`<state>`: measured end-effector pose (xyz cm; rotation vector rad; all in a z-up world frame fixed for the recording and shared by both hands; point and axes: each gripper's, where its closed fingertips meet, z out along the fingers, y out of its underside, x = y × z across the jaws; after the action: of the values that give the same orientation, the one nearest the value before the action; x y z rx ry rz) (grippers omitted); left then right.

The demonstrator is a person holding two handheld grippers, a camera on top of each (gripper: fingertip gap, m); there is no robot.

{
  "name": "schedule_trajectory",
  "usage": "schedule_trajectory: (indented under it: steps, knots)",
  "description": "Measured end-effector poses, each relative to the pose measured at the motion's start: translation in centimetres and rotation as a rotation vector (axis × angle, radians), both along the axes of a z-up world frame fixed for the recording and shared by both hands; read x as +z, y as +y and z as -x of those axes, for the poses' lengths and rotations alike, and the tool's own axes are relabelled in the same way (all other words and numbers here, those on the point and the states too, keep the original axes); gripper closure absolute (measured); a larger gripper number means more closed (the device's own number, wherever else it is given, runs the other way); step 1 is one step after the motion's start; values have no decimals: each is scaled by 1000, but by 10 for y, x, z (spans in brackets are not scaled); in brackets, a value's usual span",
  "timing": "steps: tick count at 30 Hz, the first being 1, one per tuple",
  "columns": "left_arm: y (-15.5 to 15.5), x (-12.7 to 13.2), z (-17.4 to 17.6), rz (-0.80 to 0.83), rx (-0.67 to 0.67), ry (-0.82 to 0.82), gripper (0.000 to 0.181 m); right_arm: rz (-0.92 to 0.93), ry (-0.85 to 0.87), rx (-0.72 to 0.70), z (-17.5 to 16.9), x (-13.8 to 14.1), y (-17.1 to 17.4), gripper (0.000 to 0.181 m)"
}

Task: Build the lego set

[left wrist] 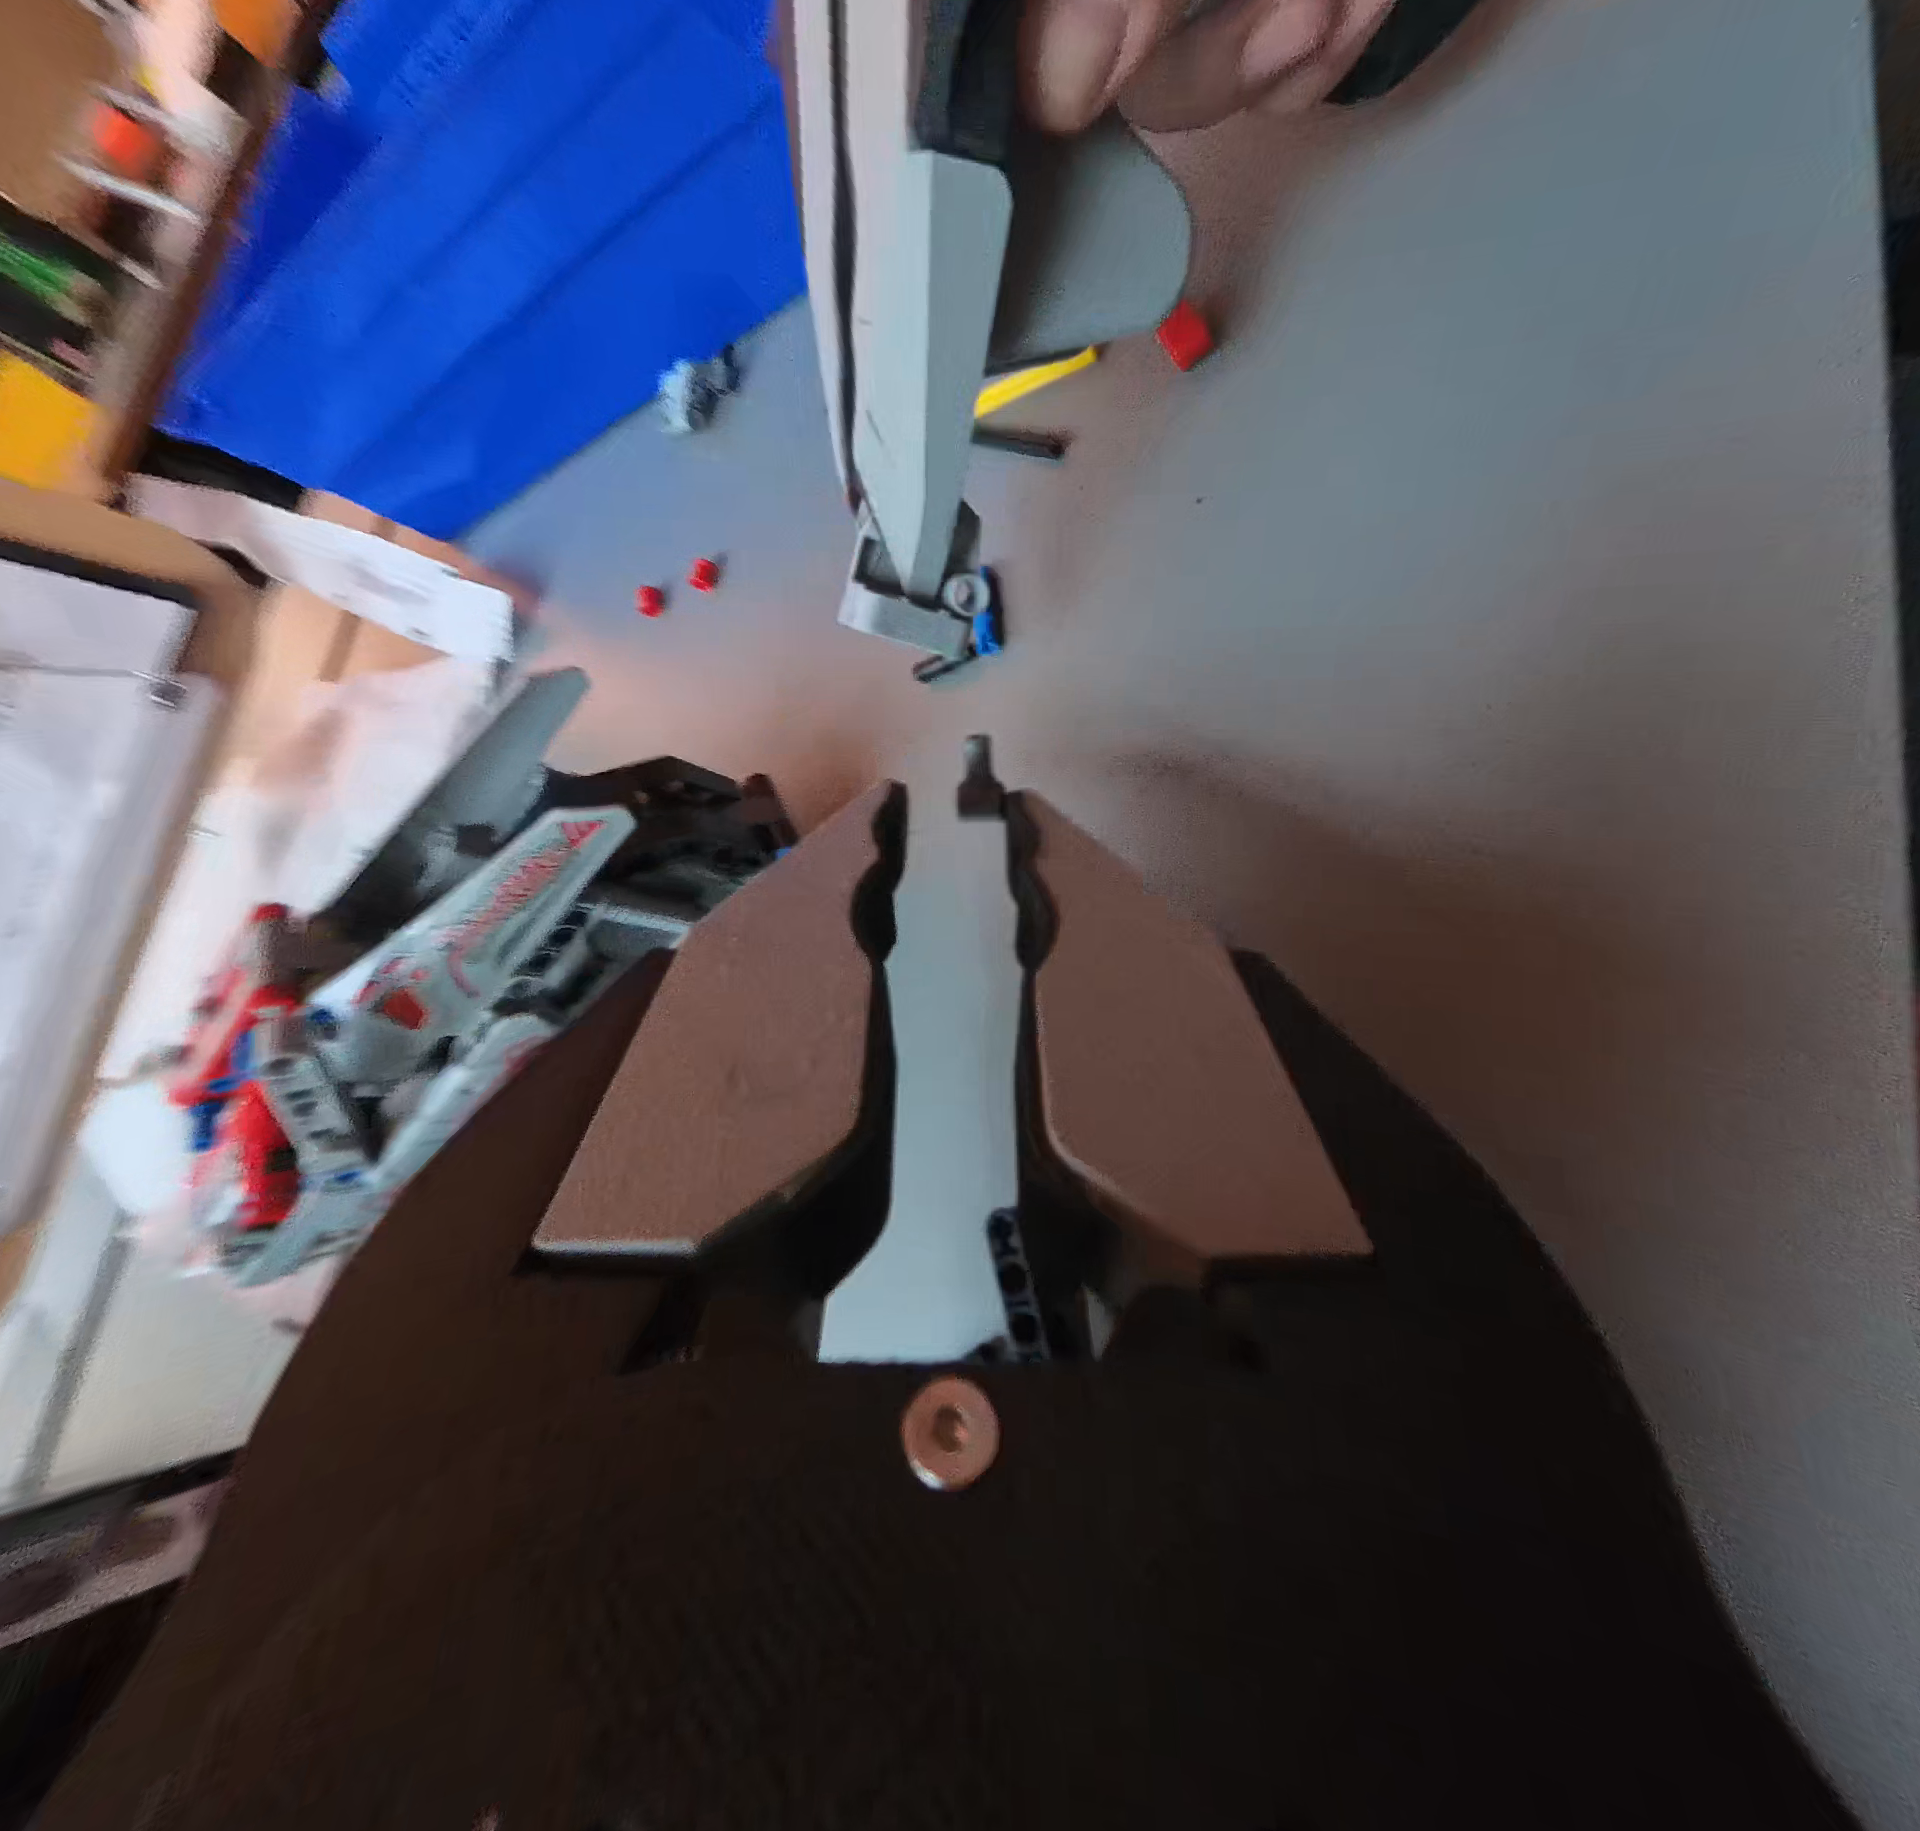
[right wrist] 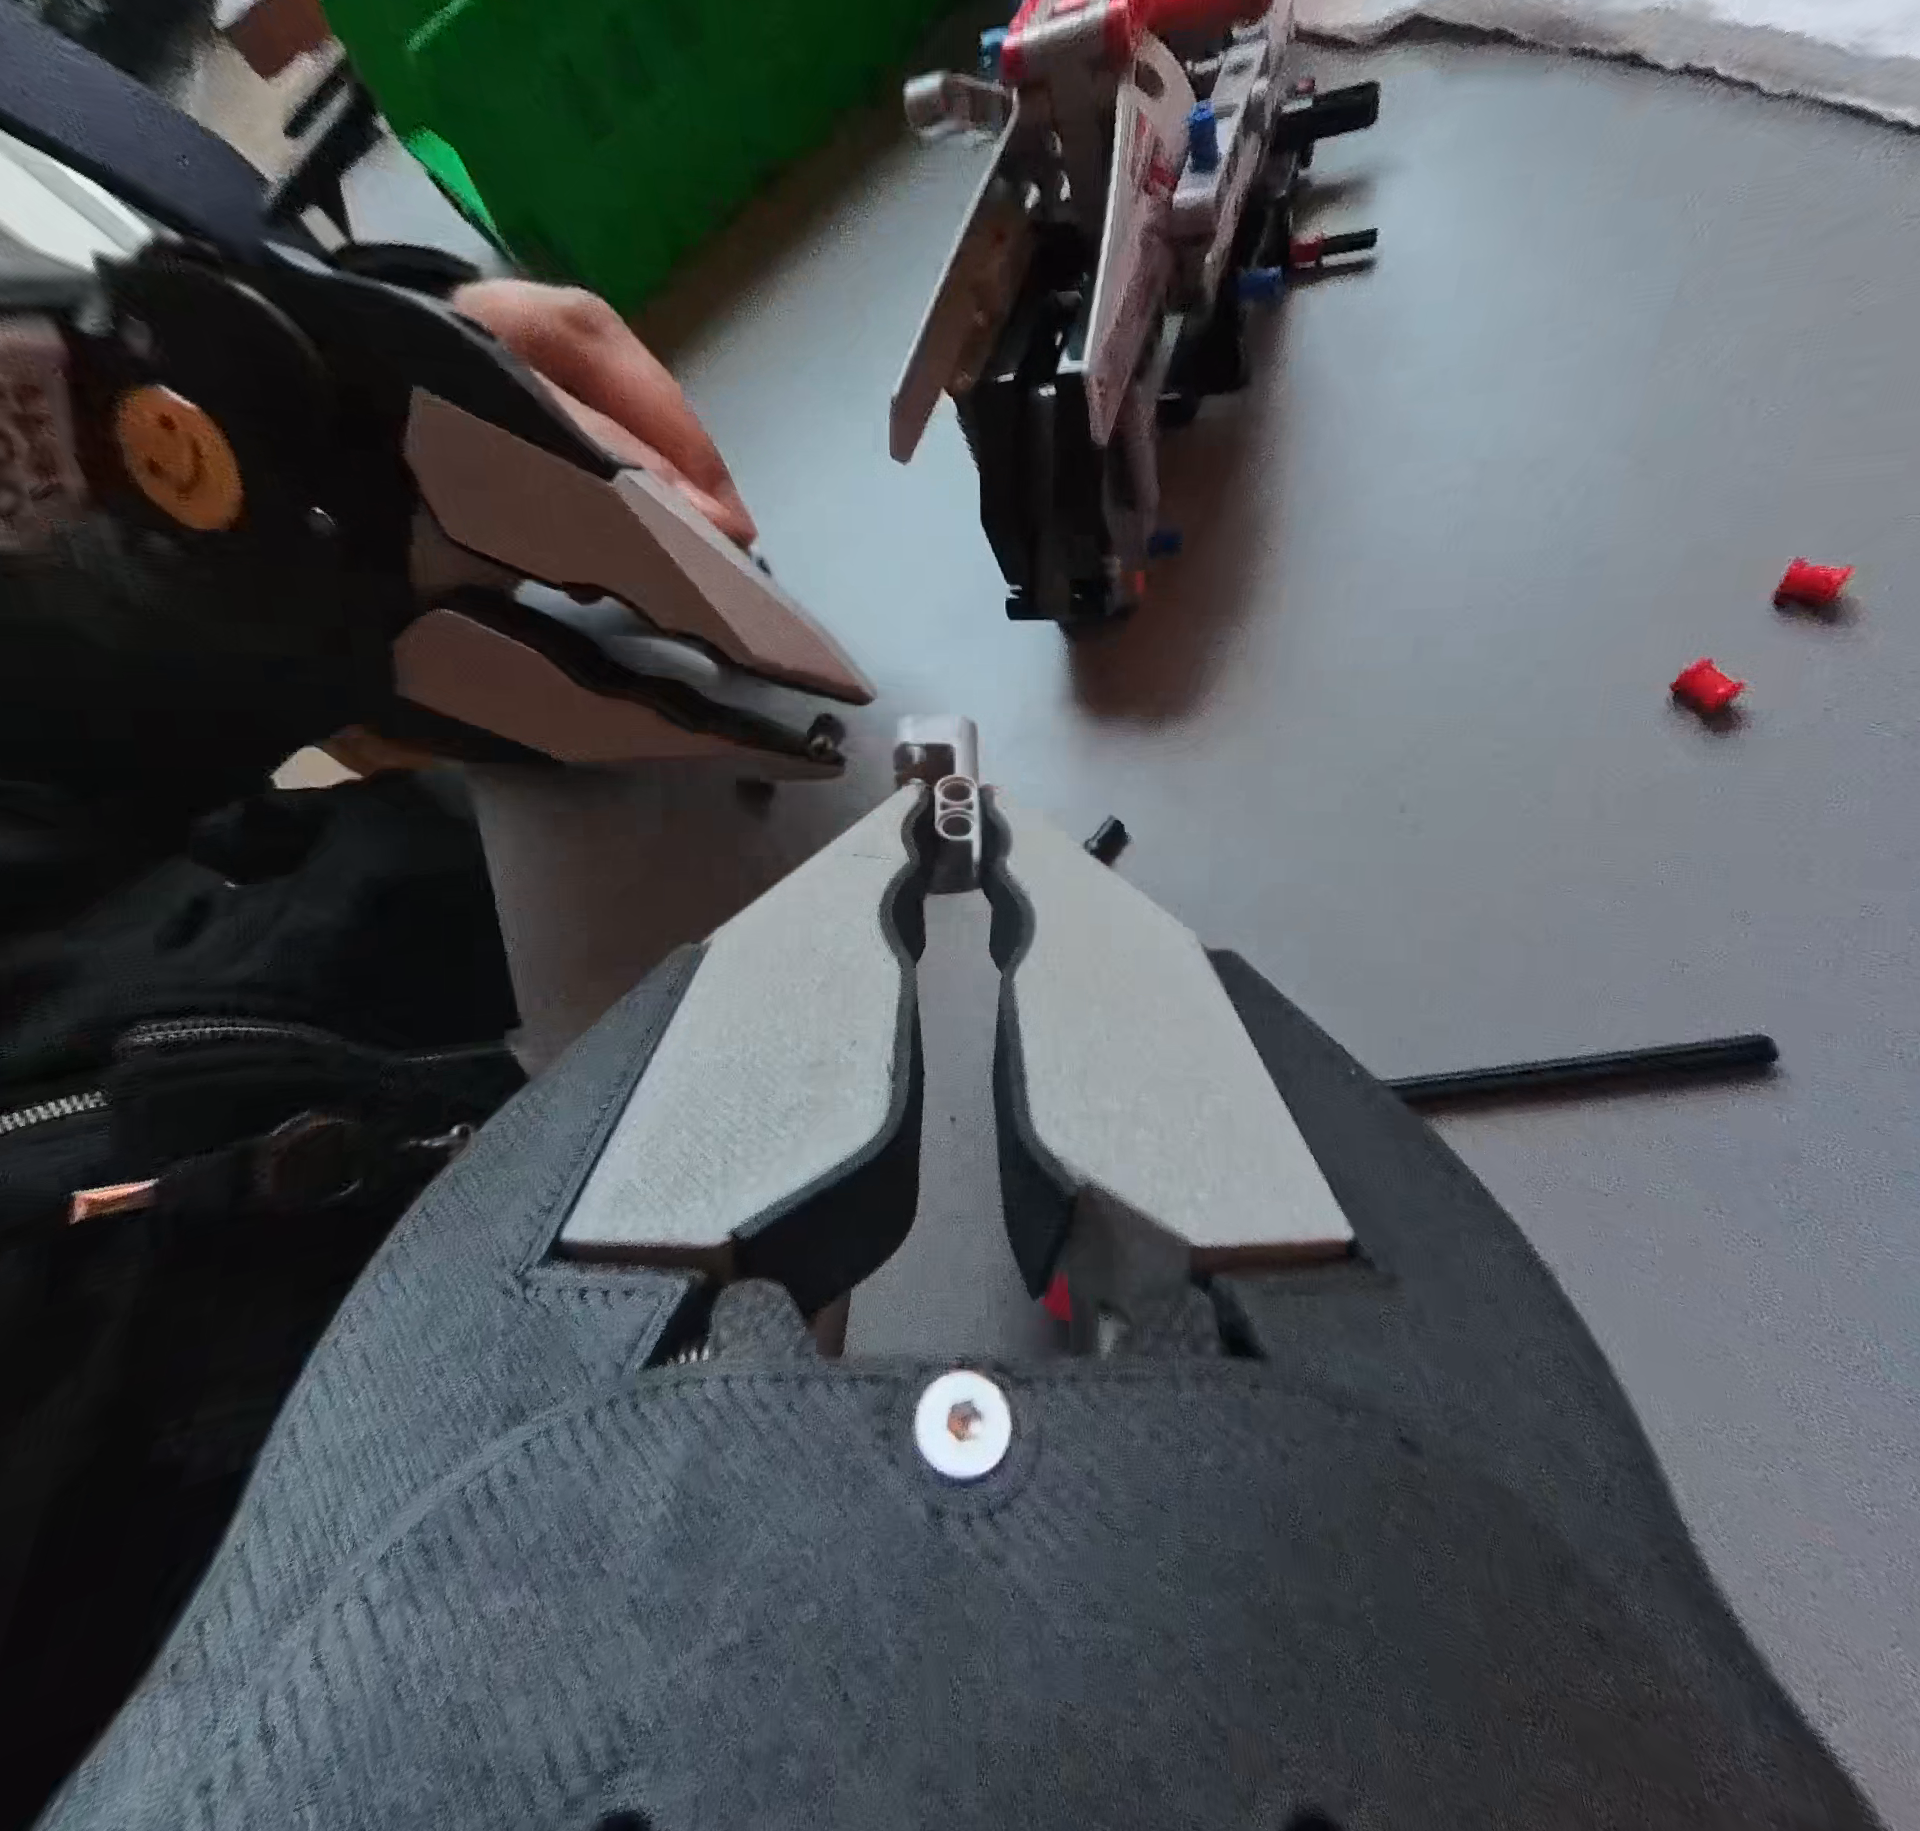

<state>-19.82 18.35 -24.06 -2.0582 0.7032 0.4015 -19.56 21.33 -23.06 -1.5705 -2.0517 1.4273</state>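
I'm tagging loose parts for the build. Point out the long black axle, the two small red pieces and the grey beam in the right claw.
long black axle (right wrist: 1579, 1073), right wrist view, mid-shaft.
two small red pieces (right wrist: 1705, 687), right wrist view, the nearer one's body.
grey beam (right wrist: 956, 810), right wrist view, its holed end face.

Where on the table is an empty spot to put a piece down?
The table is bare between the two red pieces and the long black rod, and again below that rod. It is crowded where the right gripper meets the left gripper, and beside the half-built model.
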Motion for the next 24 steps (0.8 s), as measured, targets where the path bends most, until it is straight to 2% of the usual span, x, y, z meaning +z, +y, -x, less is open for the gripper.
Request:
schedule_trajectory:
  steps: [4,6,10,12,16,19,21,23,24]
  knots:
    - [0,-19,-3,150,32,-178,152,-147,-71,-12,-1,-24,6,167]
    - [0,-20,-5,169,40,-259,150,-242,-69,-29,1,-27,12,163]
    - [1,-22,0,189,75,-310,149,-321,-74,-29,2,-32,15,162]
    - [0,-21,2,191,80,-277,148,-339,-54,-26,2,-30,13,158]
    - [1,-16,7,135,71,-146,144,-313,101,-23,4,4,4,156]
    - [2,-14,10,94,59,-34,145,-304,136,27,0,13,-11,161]
    - [2,-11,7,74,40,10,149,-268,107,97,-6,7,-26,164]
    - [1,-3,0,36,6,26,170,-220,98,134,-8,1,-37,167]
    - [0,2,-2,15,-5,28,175,-201,98,147,-8,0,-41,168]
